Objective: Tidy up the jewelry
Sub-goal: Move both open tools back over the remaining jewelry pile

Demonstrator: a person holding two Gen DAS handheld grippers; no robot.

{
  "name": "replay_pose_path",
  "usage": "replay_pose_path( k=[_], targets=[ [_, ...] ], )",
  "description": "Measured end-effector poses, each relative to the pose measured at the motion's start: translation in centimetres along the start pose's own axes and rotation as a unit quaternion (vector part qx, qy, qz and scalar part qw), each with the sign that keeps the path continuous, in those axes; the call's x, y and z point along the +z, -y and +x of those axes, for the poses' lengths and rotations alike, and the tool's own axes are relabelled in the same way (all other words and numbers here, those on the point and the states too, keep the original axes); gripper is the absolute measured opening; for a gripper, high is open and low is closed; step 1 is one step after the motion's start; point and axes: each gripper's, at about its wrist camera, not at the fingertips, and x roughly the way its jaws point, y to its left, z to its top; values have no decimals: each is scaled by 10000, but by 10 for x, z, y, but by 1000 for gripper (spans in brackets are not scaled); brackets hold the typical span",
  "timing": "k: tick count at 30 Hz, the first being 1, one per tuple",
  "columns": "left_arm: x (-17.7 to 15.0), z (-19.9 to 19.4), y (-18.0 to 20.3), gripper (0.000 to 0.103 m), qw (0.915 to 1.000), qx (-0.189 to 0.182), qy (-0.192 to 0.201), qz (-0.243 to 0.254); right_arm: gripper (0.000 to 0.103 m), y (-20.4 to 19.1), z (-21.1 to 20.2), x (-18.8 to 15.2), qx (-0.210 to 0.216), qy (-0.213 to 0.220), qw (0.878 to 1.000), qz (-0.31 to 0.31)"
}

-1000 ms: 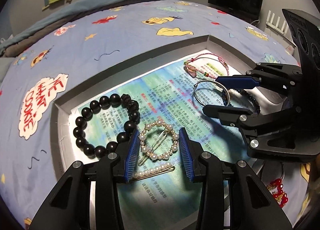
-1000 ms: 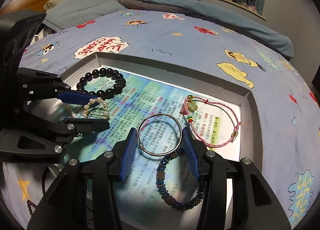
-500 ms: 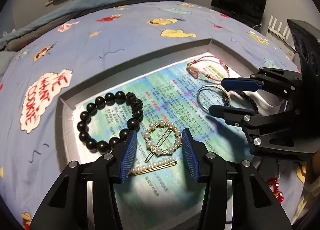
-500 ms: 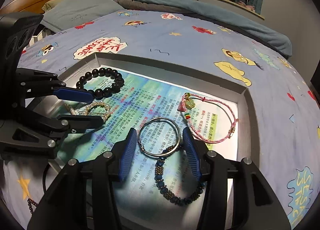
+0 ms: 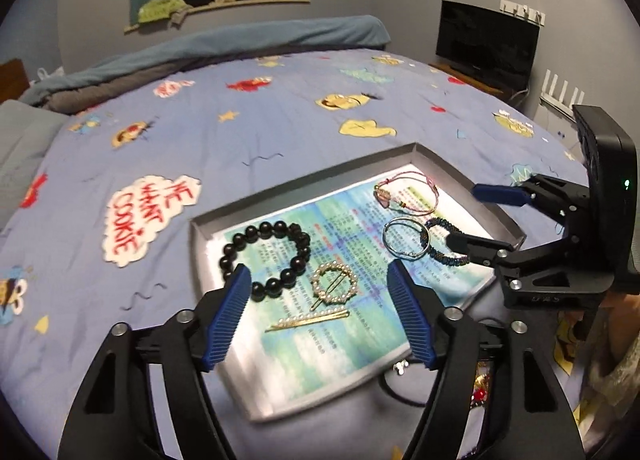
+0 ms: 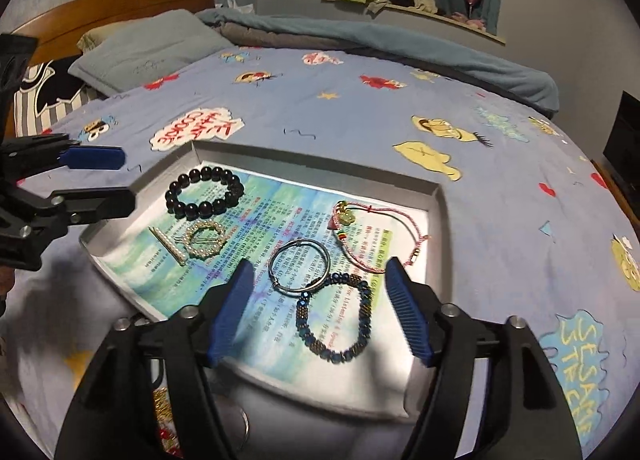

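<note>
On the paper-lined tray (image 5: 430, 155), pearl bar clip (image 5: 307, 320) lies ahead of the left gripper (image 5: 316, 320), long axis crosswise to its spread, empty fingers; right gripper (image 6: 318, 308), likewise released, hovers nearer the blue beaded bracelet (image 6: 334, 318).

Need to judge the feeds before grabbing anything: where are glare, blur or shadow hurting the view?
Left wrist view: near edge of the shallow grey tray is smeared, bright glare on its far corner. Right wrist view: dark shadow falls beside the blue-and-bronze beaded bracelet; fisheye bends the bed.
</note>
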Motion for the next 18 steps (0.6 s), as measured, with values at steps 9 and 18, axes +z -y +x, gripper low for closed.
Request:
replay_pose_path(
  k=[9,18],
  targets=[
    [-6,-48,11,93,9989,395,261,-53,97,2,-55,2,-107,486,9982,335],
    [-17,-91,17,95,9973,577,460,-67,97,-10,-95,-3,-262,670,9969,312]
  ],
)
